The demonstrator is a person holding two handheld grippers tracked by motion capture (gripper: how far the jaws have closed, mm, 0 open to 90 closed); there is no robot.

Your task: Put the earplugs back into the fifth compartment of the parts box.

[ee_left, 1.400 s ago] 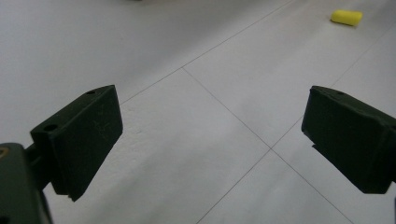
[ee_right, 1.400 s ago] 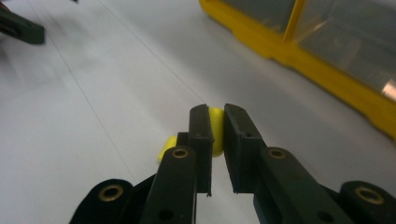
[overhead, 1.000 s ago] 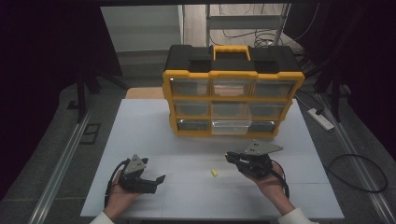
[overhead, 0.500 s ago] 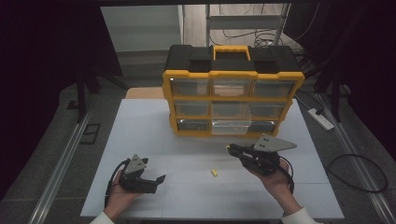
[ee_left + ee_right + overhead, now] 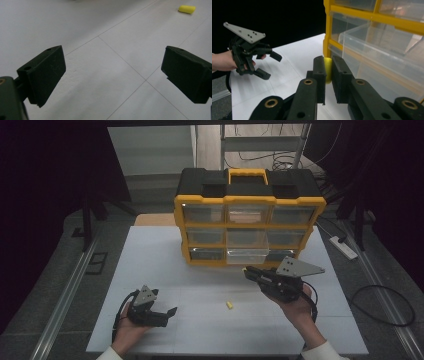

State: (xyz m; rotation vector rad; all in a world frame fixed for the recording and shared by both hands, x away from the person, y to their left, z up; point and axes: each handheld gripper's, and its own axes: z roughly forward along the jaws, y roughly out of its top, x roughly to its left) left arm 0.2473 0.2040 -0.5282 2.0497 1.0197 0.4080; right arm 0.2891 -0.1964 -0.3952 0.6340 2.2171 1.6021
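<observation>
At the open drawer (image 5: pixel 248 254): plug lifted.
My right gripper (image 5: pixel 328 66) has risen, pinching a yellow plug (image 5: pixel 327 67); left gripper (image 5: pixel 165 314) spread, idle.

A right hand-held gripper (image 5: pixel 248 270) hovers just before the organizer's (image 5: pixel 248 202) pulled-out bottom drawer (image 5: pixel 247 255).
</observation>
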